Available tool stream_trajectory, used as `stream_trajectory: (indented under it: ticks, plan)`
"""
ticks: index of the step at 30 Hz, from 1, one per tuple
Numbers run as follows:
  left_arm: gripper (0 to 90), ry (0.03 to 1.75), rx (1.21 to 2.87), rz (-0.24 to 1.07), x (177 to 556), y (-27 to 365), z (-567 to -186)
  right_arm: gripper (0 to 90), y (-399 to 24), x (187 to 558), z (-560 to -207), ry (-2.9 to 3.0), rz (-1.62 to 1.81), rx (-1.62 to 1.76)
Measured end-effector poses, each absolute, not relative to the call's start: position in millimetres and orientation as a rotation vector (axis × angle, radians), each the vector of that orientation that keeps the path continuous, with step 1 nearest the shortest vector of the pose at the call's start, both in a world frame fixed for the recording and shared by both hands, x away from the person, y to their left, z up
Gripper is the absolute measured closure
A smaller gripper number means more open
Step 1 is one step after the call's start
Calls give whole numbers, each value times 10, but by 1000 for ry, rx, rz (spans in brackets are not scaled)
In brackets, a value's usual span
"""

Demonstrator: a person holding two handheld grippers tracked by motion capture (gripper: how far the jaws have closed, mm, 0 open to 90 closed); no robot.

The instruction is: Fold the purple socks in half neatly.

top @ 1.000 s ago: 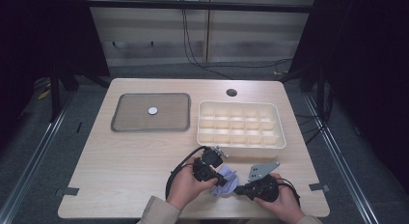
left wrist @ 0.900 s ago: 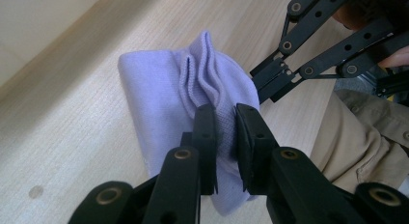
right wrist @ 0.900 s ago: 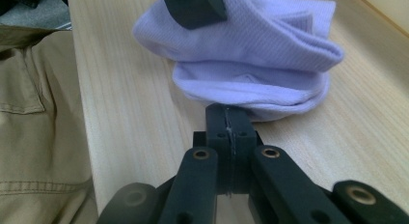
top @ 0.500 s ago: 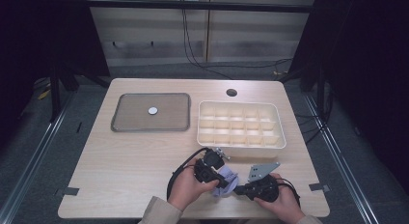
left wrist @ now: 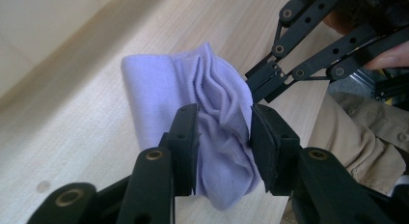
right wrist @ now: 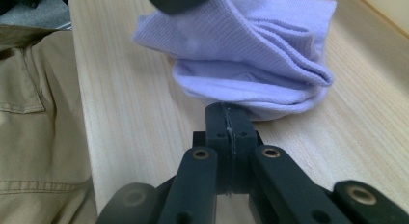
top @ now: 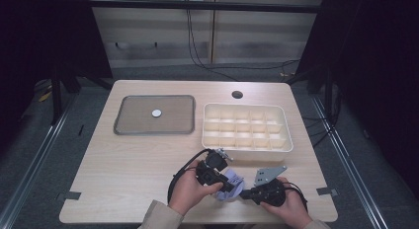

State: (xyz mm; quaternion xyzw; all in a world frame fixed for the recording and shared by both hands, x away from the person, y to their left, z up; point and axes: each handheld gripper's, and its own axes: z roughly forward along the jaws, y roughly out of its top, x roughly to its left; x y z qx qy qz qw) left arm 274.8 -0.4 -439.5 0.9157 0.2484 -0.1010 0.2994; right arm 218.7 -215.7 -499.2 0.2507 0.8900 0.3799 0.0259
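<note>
A bunched pale purple cloth [top: 236, 181] lies on the wooden table near its front edge, between the two hands. My left gripper [top: 227, 186] reaches into it from the left. In the left gripper view its jaws [left wrist: 223, 147] have just been opening and stand apart, with the cloth [left wrist: 212, 103] loose in the gap and brushing both pads. My right gripper [top: 243, 193] comes in from the right. In the right gripper view its jaws [right wrist: 226, 113] are closed together, pinching the near hem of the cloth [right wrist: 251, 55].
A cream box with several compartments [top: 207, 136] stands just behind the hands. A grey tray [top: 127, 129] with one small white disc [top: 156, 112] lies at the back left. A round cable hole [top: 237, 95] sits near the far edge. A beige sleeve [right wrist: 34, 89] hangs at the table's front.
The left gripper's jaws have spread apart around the cloth. Both hands and the cloth have stayed where they were.
</note>
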Motion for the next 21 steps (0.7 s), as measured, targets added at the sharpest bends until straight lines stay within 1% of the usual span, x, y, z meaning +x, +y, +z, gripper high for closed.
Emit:
stream_trajectory:
  ticks: [9,14,21]
  plan:
    - [547,704,2392,-210,2825,108,-4379,900,-2156,2185,-4993,2750,1175,776]
    - [547,755,2399,-187,2886,178,-4444,900,-2156,2186,-4992,2751,1174,774]
    - [560,799,2411,-199,2915,205,-4567,900,-2156,2185,-4992,2750,1174,772]
